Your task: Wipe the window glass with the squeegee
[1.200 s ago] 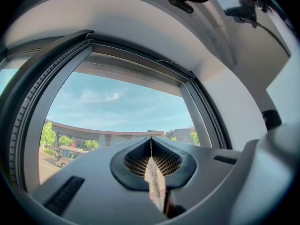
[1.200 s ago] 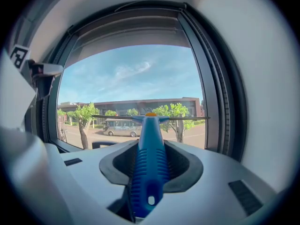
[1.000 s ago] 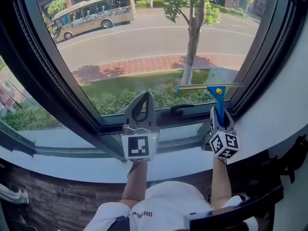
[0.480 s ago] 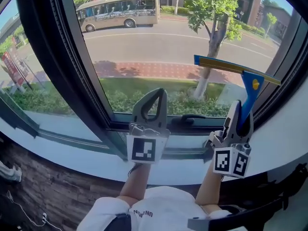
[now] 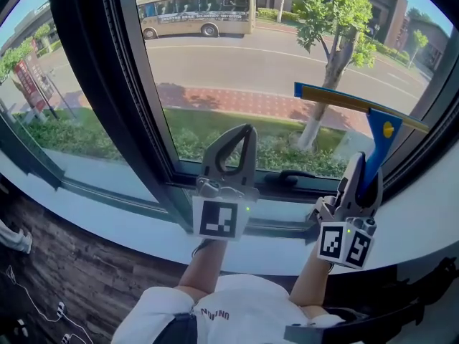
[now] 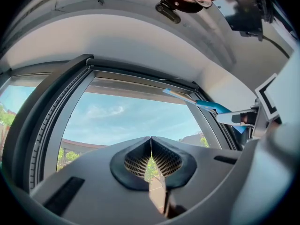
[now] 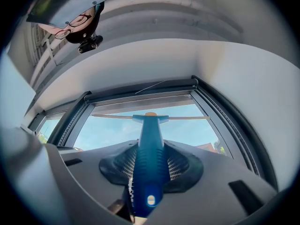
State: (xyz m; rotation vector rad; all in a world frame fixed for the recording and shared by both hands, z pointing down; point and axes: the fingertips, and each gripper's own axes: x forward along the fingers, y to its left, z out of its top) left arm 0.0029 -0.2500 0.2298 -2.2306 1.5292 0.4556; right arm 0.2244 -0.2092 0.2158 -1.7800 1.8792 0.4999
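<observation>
Right tongs (image 5: 361, 176) are clamped hard on the squeegee (image 5: 379, 138). In the right gripper view the blue handle (image 7: 151, 144) sits squeezed between both pads and runs straight up to 12 o'clock, where the blade spreads across the pane. From the head view, the right tongs sit at 4 o'clock with the squeegee rising out of them. Its blade lies against the right side of the glass (image 5: 244, 77) at about 2 o'clock, tilted, with the left end higher than the right. Whether the rubber actually touches the pane, I can't tell.

Over to the left tongs (image 5: 244, 130): pressed shut, tips meeting, nothing in them. The left gripper view confirms it, with the two pads (image 6: 138, 159) closed edge to edge at the tips. They're held up dead centre, pointing to 12 o'clock in front of the lower frame (image 5: 179, 192), with the squeegee off at their 3 o'clock. A dark latch (image 5: 290, 178) lies on the frame between the two tongs.

Through the glass, a bus (image 5: 197, 13) stands on the road at 11 o'clock, and a tree (image 5: 337, 34) rises at 1 o'clock, just behind the blade. The white sill (image 5: 100, 217) curves across below.
</observation>
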